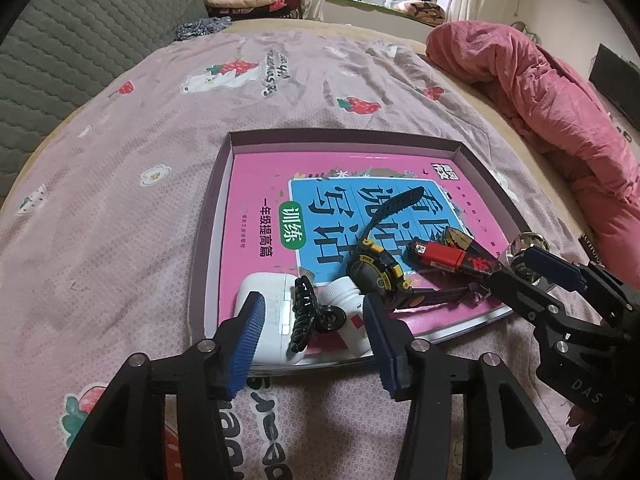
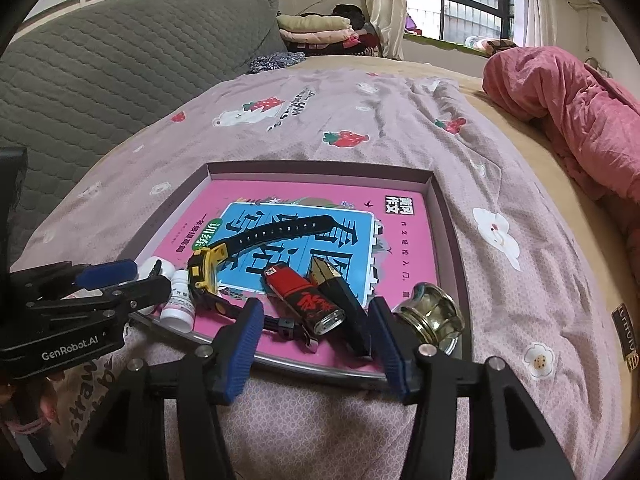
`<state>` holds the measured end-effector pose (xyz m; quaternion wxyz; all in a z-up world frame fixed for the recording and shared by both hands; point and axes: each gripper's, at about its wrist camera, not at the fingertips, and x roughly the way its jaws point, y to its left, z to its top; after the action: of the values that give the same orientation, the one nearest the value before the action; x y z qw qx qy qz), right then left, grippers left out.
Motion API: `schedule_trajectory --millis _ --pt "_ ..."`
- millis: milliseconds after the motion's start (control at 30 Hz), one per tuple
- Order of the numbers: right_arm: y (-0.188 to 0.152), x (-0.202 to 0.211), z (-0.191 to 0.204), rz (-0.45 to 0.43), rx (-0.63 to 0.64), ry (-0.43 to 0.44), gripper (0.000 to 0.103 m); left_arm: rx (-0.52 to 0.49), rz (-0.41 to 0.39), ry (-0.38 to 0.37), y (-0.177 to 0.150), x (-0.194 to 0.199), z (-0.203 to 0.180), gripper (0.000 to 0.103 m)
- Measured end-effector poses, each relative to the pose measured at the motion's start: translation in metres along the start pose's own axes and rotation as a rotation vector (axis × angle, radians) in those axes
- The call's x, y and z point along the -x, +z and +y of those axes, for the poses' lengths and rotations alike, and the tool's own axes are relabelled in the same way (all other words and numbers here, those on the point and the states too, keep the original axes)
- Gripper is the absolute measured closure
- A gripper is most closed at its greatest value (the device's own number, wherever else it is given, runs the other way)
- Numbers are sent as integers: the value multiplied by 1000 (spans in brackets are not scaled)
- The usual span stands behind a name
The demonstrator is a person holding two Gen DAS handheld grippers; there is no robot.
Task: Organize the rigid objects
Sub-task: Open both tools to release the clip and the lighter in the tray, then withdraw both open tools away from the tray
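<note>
Your left gripper (image 1: 314, 336) spread, empty, hair claw (image 1: 305, 314) between pads; right gripper (image 2: 316, 338) spread, lighter (image 2: 304, 300) just ahead.

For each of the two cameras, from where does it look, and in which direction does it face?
Left wrist: sits on the left gripper, faces along its open fingers over the tray's near-left corner at the earbud case, hair claw and pill bottle; the right gripper enters from the right.
Right wrist: sits on the right gripper, faces the tray's near edge at the lighter and brass knob; the left gripper shows at left.
Shared: the tray, pink book, watch.
</note>
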<state>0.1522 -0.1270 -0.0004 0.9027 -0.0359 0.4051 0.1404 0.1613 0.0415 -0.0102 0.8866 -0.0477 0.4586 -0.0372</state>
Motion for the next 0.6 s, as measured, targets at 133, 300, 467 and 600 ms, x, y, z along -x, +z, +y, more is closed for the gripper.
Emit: schedule_trajectory --millis 133,300,467,600 --pt "0 1 0 0 -3 -1 49 -5 -8 5 0 4 -3 45" --pt "1 3 -1 -2 -14 -5 49 -13 -17 21 0 8 -7 42" --pt "-1 6 -2 -6 -13 -7 47 -17 -29 33 0 14 -8 41" --pt "0 9 0 -13 -13 -6 42 -13 -36 39 1 18 -7 39"
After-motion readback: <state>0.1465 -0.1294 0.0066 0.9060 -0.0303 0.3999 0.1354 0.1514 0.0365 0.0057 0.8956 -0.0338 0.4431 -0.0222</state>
